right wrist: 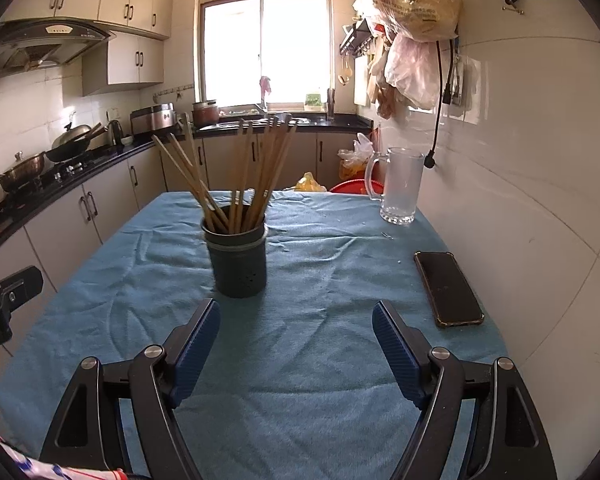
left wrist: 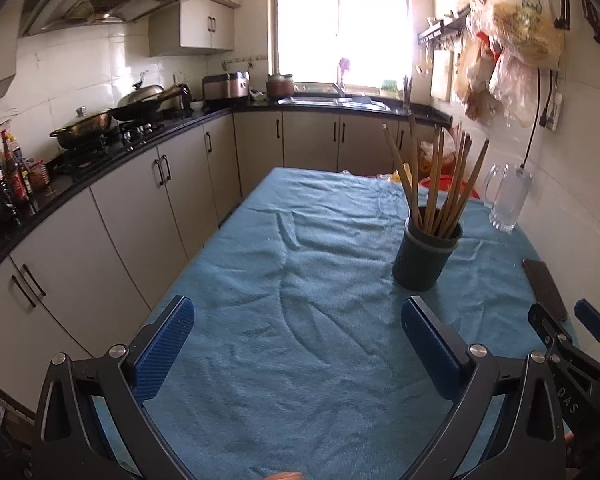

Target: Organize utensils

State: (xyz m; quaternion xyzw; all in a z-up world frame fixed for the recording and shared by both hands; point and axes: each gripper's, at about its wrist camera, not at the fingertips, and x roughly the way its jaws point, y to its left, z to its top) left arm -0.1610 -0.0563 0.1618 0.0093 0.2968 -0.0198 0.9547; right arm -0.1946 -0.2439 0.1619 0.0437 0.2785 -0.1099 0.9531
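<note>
Wooden chopsticks point(right wrist: 236, 176) are standing upright, fanned, in dark holder point(right wrist: 238, 258). Right gripper point(right wrist: 296, 344) is hovering open, empty, just behind holder, nearer; left gripper point(left wrist: 296, 344) sitting open, empty, holder ahead-right.

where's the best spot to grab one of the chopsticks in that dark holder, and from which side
Grip a chopstick on its bare upper shaft, well above the holder rim, coming in from above. The sticks stand fanned out, lower ends buried in the cup, so only the tops are free. The far-left leaning one is most separated. The right gripper is open and probably nearest.
</note>
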